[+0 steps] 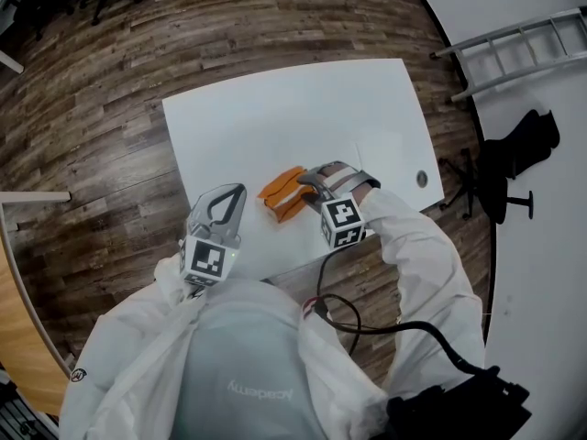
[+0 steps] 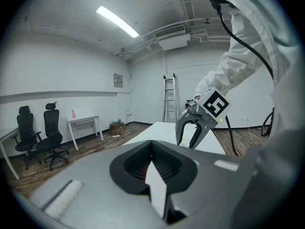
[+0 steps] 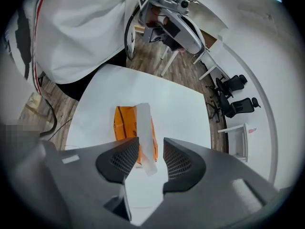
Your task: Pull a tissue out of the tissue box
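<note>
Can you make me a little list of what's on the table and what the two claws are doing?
Table: white
Tissue box: orange, lying on the table
Tissue: white, sticking up out of the box
Right claw: open, pointing down, tissue between its jaws, not pinched yet
Left claw: shut, empty, held off to the side

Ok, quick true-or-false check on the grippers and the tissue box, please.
The right gripper has its jaws apart: true.
A tissue sticks up from the orange box between them: true.
The tissue is fully out of the box: false, its lower end sits in it.
The left gripper presses on the box: false, it is off to one side, apart from it.
The box sits on the floor: false, it is on the white table.
</note>
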`<state>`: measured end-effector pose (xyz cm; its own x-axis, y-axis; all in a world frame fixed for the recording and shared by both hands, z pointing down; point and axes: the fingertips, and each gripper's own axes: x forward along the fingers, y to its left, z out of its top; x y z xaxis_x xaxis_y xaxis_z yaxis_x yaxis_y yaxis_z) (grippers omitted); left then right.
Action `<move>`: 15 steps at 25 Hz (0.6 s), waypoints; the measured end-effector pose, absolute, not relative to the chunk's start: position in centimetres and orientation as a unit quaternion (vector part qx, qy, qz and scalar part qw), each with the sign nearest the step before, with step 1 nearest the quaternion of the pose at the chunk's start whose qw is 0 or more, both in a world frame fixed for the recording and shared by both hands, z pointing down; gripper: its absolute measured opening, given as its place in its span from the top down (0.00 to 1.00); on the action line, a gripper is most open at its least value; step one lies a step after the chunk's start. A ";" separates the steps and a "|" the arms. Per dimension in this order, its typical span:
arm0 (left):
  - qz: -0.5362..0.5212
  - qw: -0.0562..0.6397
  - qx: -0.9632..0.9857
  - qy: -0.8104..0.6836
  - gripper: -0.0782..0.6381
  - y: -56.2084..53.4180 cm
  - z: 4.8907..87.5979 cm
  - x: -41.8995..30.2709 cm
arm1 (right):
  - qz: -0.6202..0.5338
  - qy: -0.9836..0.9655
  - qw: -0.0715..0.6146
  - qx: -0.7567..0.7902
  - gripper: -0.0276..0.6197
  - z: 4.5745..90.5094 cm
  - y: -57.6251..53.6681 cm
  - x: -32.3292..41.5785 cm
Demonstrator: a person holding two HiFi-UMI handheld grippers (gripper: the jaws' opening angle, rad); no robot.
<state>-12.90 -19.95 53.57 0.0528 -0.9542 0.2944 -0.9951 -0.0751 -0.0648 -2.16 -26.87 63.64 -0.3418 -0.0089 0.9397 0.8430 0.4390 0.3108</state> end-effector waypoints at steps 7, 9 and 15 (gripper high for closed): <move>0.130 0.085 0.716 -0.681 0.89 -19.7 53.9 -13.2 | -0.410 -0.698 0.500 -0.307 0.75 64.3 -27.0 -2.2; 0.129 0.087 0.716 -0.681 0.89 -19.8 54.0 -13.2 | -0.408 -0.697 0.503 -0.306 0.76 64.5 -27.3 -2.2; 0.127 0.092 0.715 -0.682 0.89 -19.9 54.3 -13.1 | -0.406 -0.696 0.505 -0.311 0.81 64.8 -27.3 -2.2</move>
<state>-13.08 -19.94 54.28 0.0381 -0.9508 0.3073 -0.9977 -0.0533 -0.0413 -2.24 -27.31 64.80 -0.2968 0.0230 0.9547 0.8420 0.4779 0.2503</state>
